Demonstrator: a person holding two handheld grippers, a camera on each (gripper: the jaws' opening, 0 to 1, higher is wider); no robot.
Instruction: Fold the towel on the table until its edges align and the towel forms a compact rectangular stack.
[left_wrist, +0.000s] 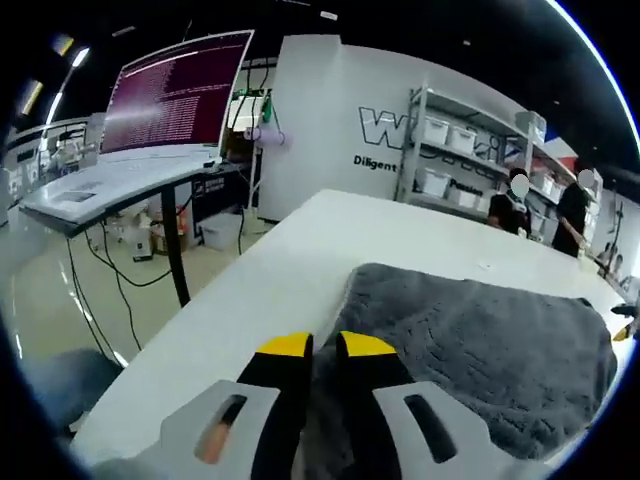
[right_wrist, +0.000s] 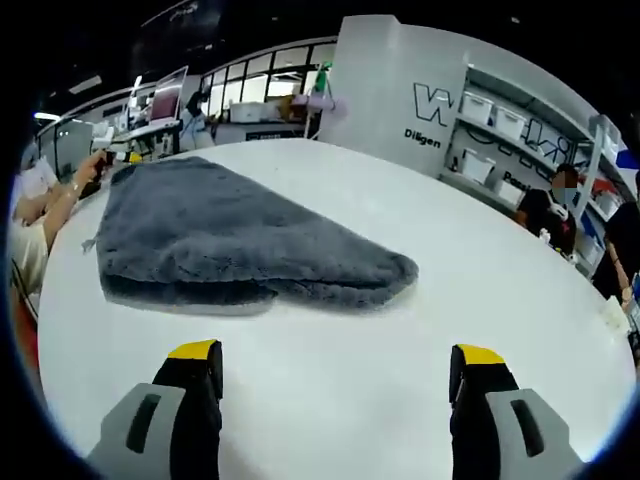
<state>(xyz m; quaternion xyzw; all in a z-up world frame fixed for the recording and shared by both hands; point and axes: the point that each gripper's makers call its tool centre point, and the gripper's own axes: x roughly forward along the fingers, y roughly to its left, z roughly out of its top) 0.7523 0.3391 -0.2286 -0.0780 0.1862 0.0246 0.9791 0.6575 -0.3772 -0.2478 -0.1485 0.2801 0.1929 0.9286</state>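
My left gripper (left_wrist: 325, 345) is pinched on the near edge of the grey towel (right_wrist: 230, 235), ready to carry it over in a fold, while my right gripper (right_wrist: 335, 360) hovers spread above the white table (right_wrist: 480, 260), clear of the cloth.

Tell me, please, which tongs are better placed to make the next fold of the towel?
Left, probably: the left tongs are nearly shut at the towel edge, seemingly pinching it. The right tongs hang open over bare table, apart from the towel.
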